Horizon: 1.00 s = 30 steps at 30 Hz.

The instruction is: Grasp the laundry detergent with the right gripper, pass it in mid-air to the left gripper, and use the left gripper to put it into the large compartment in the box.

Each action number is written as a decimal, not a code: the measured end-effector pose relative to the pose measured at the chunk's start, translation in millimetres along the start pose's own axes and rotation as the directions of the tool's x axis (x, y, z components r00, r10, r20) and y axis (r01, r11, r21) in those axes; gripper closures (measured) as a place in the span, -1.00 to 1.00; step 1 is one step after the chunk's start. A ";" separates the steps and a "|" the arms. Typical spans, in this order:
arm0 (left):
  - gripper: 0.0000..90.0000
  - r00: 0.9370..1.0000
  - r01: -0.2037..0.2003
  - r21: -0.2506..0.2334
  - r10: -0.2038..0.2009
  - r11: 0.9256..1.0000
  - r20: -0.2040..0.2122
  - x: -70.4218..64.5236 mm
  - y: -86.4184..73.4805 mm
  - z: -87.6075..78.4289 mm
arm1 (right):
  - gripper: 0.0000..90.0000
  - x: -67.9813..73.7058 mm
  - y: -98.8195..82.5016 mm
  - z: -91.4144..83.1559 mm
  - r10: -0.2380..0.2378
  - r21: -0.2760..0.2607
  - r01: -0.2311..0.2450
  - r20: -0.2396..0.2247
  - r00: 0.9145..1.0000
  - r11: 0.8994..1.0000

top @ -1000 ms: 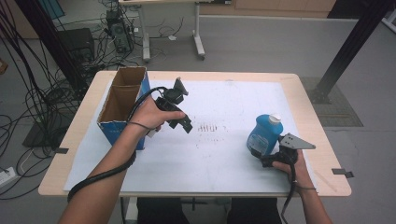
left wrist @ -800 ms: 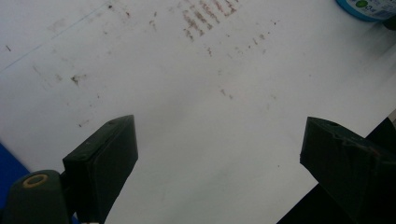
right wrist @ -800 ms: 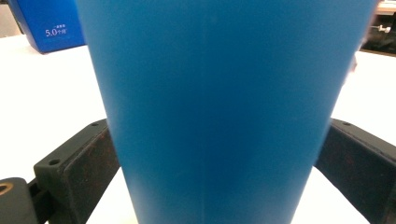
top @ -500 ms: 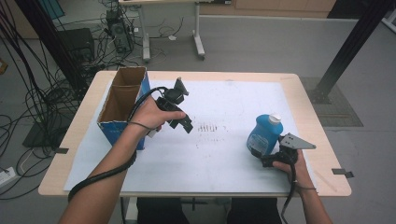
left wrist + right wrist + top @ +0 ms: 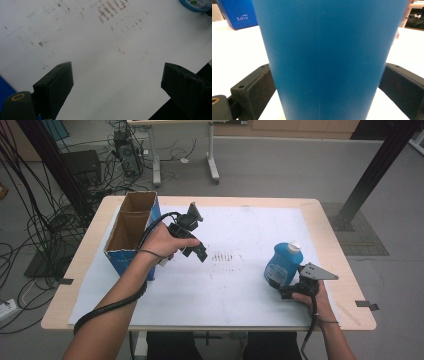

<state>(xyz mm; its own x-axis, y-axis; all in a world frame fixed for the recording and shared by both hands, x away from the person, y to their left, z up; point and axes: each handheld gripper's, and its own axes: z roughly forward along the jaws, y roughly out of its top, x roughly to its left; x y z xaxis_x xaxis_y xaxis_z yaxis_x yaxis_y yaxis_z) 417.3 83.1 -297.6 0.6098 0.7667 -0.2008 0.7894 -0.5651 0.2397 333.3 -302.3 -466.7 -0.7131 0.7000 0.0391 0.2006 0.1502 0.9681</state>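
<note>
From the high view, a blue bottle [image 5: 282, 265] with a white cap stands upright near the right front of the counter [image 5: 320, 220], on the white sheet that covers most of it. The right hand-held gripper [image 5: 278, 285] comes in level from the person's side, and its jaws sit on either side of the bottle's lower body. The left hand-held gripper [image 5: 199, 254] hangs above the sheet, well apart from the bottle and just beside an open cardboard box [image 5: 131, 227] with blue sides.

In the left gripper view, the left hand-held gripper [image 5: 117, 82] is released: its jaws stand wide with nothing but stained white sheet between them. The bottle's base [image 5: 197, 4] shows at the top right corner.

In the right gripper view, the bottle [image 5: 329, 60] rises between the jaws, both pads pressed against its smooth sides, so the right hand-held gripper [image 5: 329, 87] is grasping it low on the body. The blue box [image 5: 237, 13] stands far behind.

The bottle looks like stiff plastic, smooth and likely slippery, and it could be fairly heavy if full. Its walls widen upward, so a low grip may let it tip when lifted. A firm hold around the middle of the body, kept upright, seems safest; hard squeezing could dent the walls.
</note>
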 end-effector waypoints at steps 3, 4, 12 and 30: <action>-0.75 1.000 -0.001 -0.001 0.001 1.000 0.000 0.2 0.3 -0.6 | -0.95 0.0 -0.1 0.0 0.000 -0.001 0.000 0.001 1.000 1.000; -0.75 1.000 -0.003 -0.001 0.003 1.000 0.001 0.3 0.7 -0.7 | -0.95 0.2 0.0 0.0 0.000 0.000 0.000 0.001 1.000 1.000; -0.75 1.000 -0.002 0.001 0.002 1.000 0.000 -1.0 1.6 -0.5 | -0.95 -0.1 -0.1 0.0 0.001 -0.001 -0.001 0.000 1.000 1.000; -0.75 1.000 0.000 0.004 0.000 1.000 -0.001 -2.9 0.7 0.6 | -0.95 0.5 -0.3 -0.5 -0.006 -0.007 0.006 -0.005 1.000 1.000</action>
<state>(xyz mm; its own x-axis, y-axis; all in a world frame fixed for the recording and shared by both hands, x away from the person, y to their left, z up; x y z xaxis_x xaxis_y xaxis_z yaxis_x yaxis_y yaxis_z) 416.2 80.3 -297.4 0.6100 0.7669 -0.1994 0.7895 -0.5665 0.2363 332.5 -302.4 -466.9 -0.7175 0.6957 0.0341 0.1915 0.1500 0.9700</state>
